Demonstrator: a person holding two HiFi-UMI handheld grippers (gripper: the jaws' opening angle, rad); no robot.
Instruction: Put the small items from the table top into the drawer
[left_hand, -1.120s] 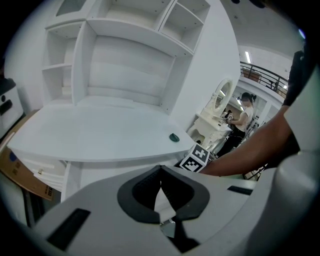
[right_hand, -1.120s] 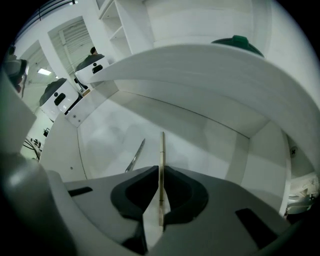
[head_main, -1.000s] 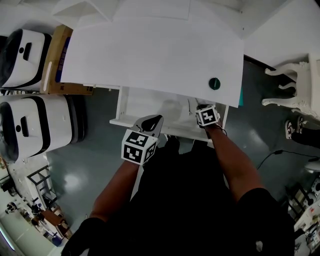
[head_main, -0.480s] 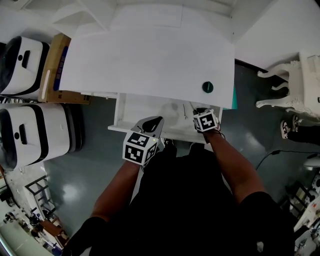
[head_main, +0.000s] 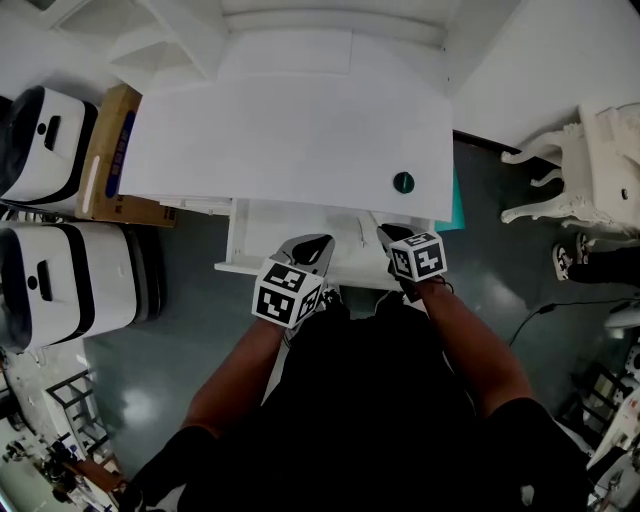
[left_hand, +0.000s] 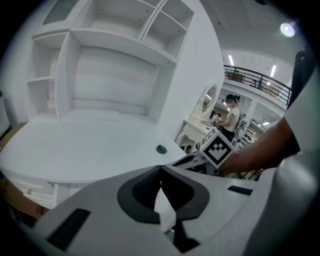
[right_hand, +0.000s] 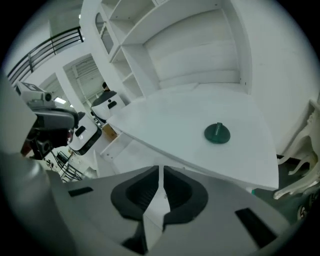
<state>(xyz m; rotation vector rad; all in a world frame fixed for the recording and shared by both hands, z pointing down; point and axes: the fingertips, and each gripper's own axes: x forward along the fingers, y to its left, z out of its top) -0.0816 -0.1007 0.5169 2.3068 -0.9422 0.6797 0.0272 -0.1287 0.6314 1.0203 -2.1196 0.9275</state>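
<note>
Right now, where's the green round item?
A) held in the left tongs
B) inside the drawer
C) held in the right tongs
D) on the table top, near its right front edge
D: the green round item sits on the table top near its right front edge, while the left tongs and right tongs are both shut on nothing.
</note>
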